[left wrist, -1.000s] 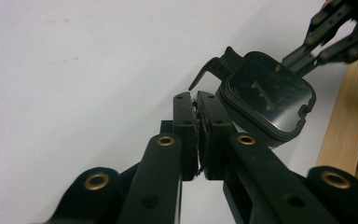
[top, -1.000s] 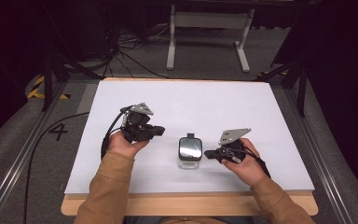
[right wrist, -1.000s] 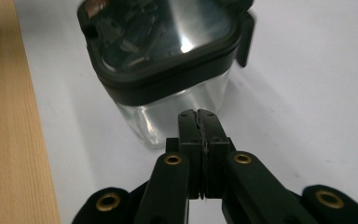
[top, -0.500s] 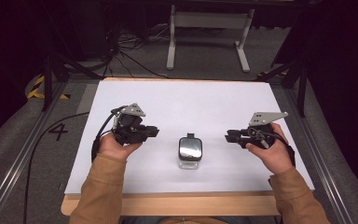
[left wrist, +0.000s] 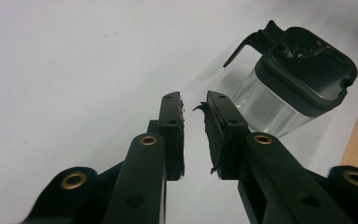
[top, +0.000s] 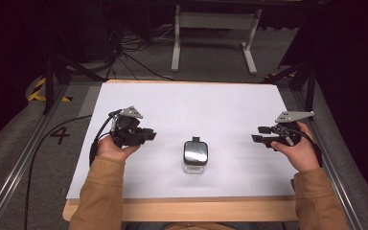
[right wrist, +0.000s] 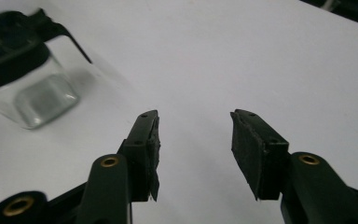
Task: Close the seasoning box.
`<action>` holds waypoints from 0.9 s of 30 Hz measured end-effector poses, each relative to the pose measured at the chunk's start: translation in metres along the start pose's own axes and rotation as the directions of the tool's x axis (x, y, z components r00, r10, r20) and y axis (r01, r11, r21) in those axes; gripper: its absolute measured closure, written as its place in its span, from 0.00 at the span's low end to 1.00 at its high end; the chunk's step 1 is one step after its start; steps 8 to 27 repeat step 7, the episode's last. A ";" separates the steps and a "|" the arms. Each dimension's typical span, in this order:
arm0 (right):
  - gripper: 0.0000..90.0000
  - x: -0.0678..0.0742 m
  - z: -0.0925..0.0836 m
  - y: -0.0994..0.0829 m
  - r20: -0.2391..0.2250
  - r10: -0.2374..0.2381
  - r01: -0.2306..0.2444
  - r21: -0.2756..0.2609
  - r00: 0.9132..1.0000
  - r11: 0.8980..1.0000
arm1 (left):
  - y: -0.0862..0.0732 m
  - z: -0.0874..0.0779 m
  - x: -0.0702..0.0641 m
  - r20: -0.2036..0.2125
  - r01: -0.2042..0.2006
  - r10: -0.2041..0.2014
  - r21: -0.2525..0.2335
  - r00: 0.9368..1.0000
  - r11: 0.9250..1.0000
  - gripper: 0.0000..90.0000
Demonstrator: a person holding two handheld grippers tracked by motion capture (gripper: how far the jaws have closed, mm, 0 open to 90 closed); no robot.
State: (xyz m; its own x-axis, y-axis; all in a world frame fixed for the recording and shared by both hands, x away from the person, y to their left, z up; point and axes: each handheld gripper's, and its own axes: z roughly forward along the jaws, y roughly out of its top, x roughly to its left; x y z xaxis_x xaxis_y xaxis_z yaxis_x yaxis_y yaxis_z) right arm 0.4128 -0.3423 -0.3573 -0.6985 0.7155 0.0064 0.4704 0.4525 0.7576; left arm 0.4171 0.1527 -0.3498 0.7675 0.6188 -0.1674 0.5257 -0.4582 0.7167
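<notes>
On the white table, a clear square jar with black lid stands between empty tongs, left narrowly parted, right wide, both just opening.

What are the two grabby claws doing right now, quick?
Left gripper: open, holding nothing; jaws just been opening, beside the clear container.
Right gripper: open wide, holding nothing; jaws just been opening.

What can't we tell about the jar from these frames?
- Jar contents: in the high view the dark lid covers them.
- Jar top in the right gripper view: cut off by the left edge, blurred.
- Whether the lid latch is locked: too small and dark, left gripper view.
</notes>
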 end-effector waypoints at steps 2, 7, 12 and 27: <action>0.56 -0.006 0.003 -0.005 0.022 0.022 -0.023 0.008 0.999 1.000 | -0.001 0.001 0.002 -0.006 0.005 -0.005 -0.005 1.000 1.000 0.83; 0.54 -0.009 0.006 -0.008 0.033 0.054 -0.054 -0.013 0.998 0.998 | -0.001 0.001 0.003 -0.004 0.007 -0.007 -0.017 1.000 1.000 0.78; 0.54 -0.009 0.006 -0.008 0.033 0.054 -0.054 -0.013 0.998 0.998 | -0.001 0.001 0.003 -0.004 0.007 -0.007 -0.017 1.000 1.000 0.78; 0.54 -0.009 0.006 -0.008 0.033 0.054 -0.054 -0.013 0.998 0.998 | -0.001 0.001 0.003 -0.004 0.007 -0.007 -0.017 1.000 1.000 0.78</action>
